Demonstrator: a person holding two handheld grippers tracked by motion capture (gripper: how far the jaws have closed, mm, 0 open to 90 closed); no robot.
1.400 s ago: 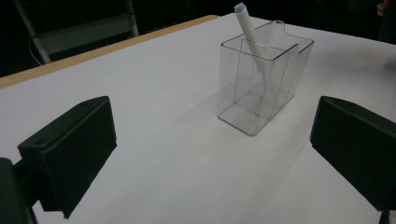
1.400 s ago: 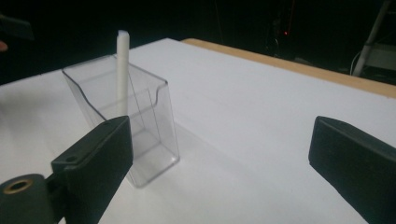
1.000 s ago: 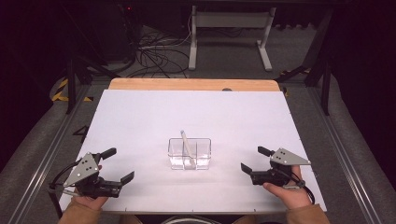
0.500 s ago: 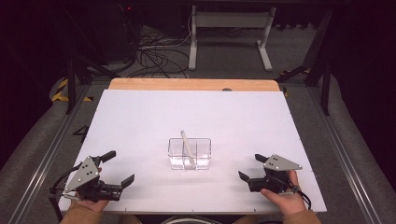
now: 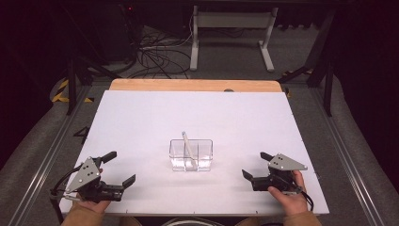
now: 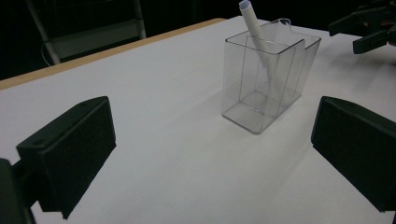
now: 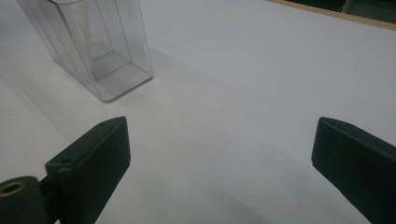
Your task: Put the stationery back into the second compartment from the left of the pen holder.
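A clear plastic container (image 5: 191,155) with inner dividers stands upright near the middle of the white table (image 5: 188,108). A white pen (image 5: 187,143) leans inside it, its tip sticking out at the top. My left gripper (image 5: 122,166) rests open at the front left, pointing toward the container (image 6: 266,88) and the pen (image 6: 252,23). At the front right, my right gripper (image 5: 254,164) is open; its jaws have just been opening, with nothing between them. The container (image 7: 93,46) stands apart from both grippers. The right gripper (image 6: 369,28) also shows far off in the left gripper view.
A wooden strip (image 5: 193,85) borders the table's far edge. Beyond it stand a white desk frame (image 5: 230,33) and loose cables (image 5: 150,56) on the dark floor. Metal rails (image 5: 51,150) run along both sides of the table.
The right gripper dipped slightly and came back a little; otherwise both hands, the container and the pen stay where they were.
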